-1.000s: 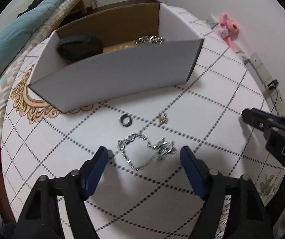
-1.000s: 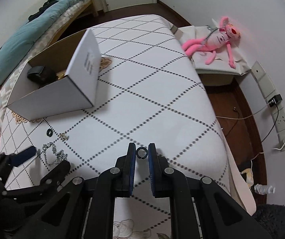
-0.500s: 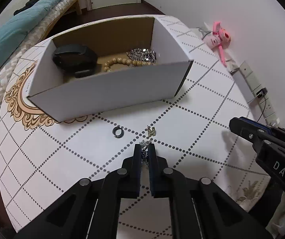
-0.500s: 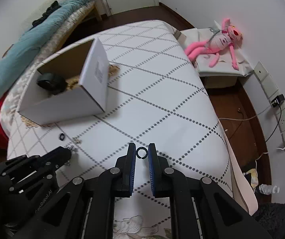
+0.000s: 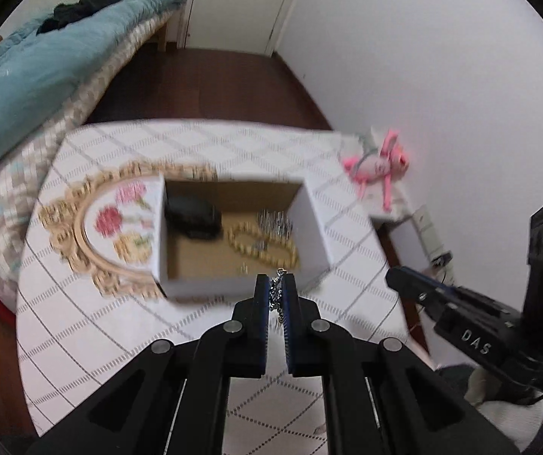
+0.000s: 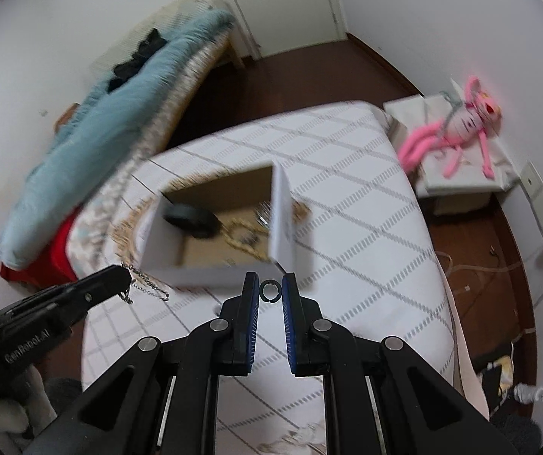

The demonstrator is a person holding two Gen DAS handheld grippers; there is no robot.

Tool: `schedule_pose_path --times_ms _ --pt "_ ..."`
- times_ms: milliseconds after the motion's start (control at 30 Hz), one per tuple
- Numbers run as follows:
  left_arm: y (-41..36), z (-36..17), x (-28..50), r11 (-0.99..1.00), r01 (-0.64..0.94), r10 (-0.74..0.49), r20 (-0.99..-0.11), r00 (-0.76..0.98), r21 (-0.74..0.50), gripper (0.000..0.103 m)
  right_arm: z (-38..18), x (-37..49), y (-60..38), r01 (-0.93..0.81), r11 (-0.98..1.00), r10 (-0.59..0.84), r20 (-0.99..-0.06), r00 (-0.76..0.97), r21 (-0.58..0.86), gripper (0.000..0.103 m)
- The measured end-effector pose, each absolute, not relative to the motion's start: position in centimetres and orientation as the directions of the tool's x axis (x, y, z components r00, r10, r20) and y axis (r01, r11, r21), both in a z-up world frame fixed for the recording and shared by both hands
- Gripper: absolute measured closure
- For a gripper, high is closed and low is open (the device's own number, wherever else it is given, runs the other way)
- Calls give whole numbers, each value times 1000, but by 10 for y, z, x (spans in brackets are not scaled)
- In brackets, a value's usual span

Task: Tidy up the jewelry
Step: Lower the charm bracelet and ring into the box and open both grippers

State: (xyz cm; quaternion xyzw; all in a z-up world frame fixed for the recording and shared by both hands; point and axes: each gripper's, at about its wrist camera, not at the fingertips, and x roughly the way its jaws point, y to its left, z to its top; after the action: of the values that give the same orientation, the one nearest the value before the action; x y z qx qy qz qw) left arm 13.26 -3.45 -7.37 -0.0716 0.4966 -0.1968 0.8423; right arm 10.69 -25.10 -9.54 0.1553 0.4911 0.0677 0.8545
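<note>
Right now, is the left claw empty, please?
No, the left claw is shut on a silver chain that dangles between its pads.

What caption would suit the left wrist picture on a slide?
Left gripper pinches a silver chain above the table, heading for the open white box of jewelry.

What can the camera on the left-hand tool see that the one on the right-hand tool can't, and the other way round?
Only the left view shows the pink embroidered flowers on the cloth beside the box, and the silver chain pinched between its own fingers. Only the right view shows the small dark ring between its fingers, and the chain dangling from the left gripper. Both show the white cardboard box holding a tan bead bracelet, and the pink plush toy.
</note>
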Motion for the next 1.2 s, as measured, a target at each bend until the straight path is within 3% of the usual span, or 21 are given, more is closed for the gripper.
schedule_pose_path --times_ms 167,467,567,633,667,700,767,800,833,900,967,1033,1067,1100,1200 --pt "-26 -63 165 918 249 -393 -804 447 -310 99 -81 149 -235 -19 937 313 -811 495 350 90" --pt "-16 -110 212 951 163 -303 -890 341 -261 97 -127 216 -210 -42 940 332 -884 329 338 90" --pt "-15 -124 218 966 127 -255 -919 302 -227 89 -141 234 -206 -35 937 343 -900 268 347 90" --pt "-12 -129 220 969 107 -245 -923 297 -223 78 -147 243 -203 -39 941 336 -911 240 337 89" --pt "-10 -130 221 969 97 -244 -922 299 -225 67 -149 246 -202 -33 944 327 -917 228 329 87" --pt "-7 -130 221 971 85 -238 -921 309 -222 56 -148 247 -202 -30 946 321 -920 227 322 82" --pt "-4 -129 221 980 66 -200 -923 328 -188 43 -146 249 -201 -36 951 308 -922 234 308 66" --pt "-2 -129 222 983 60 -183 -923 338 -173 40 -144 249 -201 -38 956 290 -926 244 289 54" --pt "-1 -129 222 987 50 -159 -926 342 -151 40 -141 249 -200 -43 962 272 -928 256 270 50" --pt "2 -129 223 992 43 -123 -929 349 -115 38 -137 246 -201 -45 973 231 -934 273 227 49" --pt "4 -129 222 996 30 -86 -928 364 -81 38 -135 241 -201 -41 987 158 -943 292 153 41" --pt "7 -129 222 998 21 -62 -923 380 -59 24 -136 236 -204 -27 995 95 -949 301 92 13" --pt "8 -130 221 999 18 -49 -920 390 -46 10 -136 232 -205 -20 998 65 -950 305 61 8" --pt "8 -130 219 999 22 -42 -916 400 -37 2 -137 228 -206 -15 999 34 -949 312 30 6" --pt "4 -132 215 999 33 -7 -913 407 7 0 -143 218 -210 3 1000 -18 -951 307 -18 4"
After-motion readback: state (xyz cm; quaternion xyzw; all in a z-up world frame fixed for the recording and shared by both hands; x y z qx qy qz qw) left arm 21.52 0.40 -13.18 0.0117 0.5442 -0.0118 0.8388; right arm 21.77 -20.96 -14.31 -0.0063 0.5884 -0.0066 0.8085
